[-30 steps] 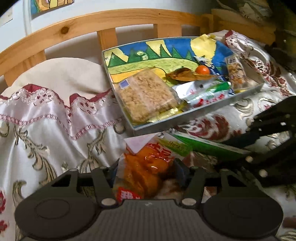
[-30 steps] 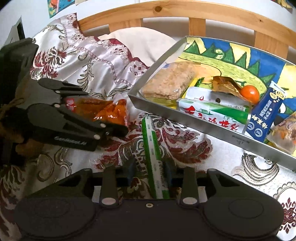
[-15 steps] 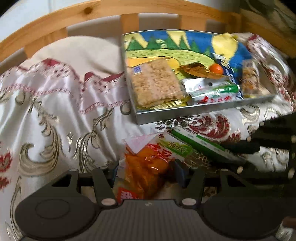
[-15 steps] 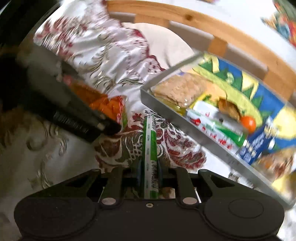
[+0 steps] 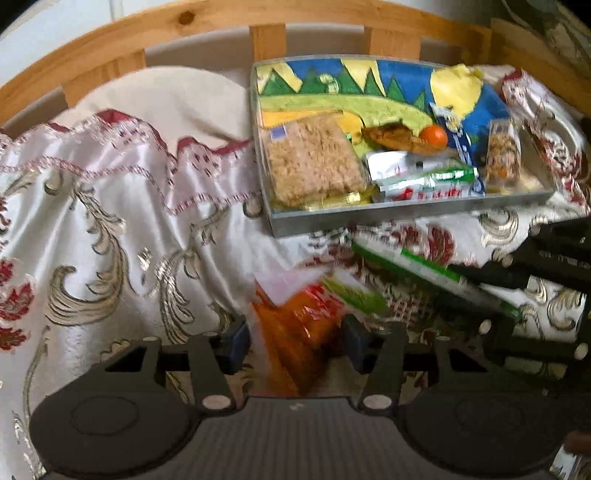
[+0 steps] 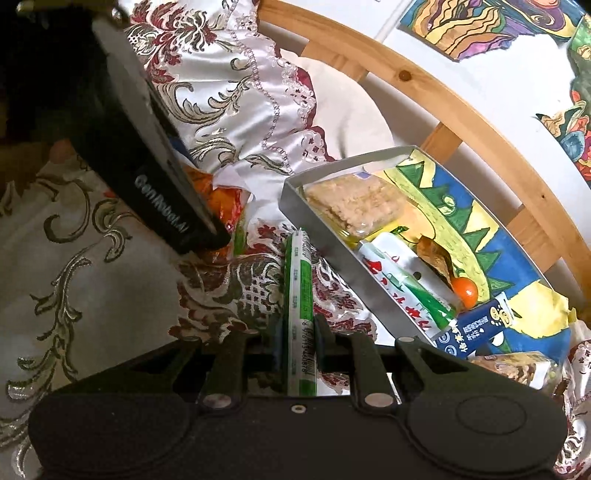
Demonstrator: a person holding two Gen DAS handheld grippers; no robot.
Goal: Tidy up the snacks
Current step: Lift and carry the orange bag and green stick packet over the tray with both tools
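My left gripper [image 5: 293, 341] is shut on an orange snack bag [image 5: 295, 332], held just above the patterned cloth. My right gripper [image 6: 298, 338] is shut on a long green-and-white snack stick [image 6: 300, 306]; the stick also shows in the left wrist view [image 5: 432, 275], in the black fingers at the right. The grey tray [image 5: 406, 214] with a painted lining lies beyond both, holding a rice cracker block [image 5: 314, 162], a red-and-white packet [image 5: 424, 181], a small orange ball [image 5: 435, 134] and a blue stick pack [image 6: 476, 325]. The left gripper's body [image 6: 147, 184] lies left of the stick in the right wrist view.
A wooden rail [image 5: 258, 18] curves behind the tray. Satin cloth with red and gold patterns [image 5: 110, 221] covers the surface, over a beige cushion [image 5: 177, 96]. A foil bag [image 5: 543, 110] lies at the tray's right end. Painted pictures [image 6: 498, 26] hang on the wall.
Both grippers have pulled back from the tray and lifted, each keeping its snack. The right gripper has shut on the green stick and turned, so the tray now lies to its right.
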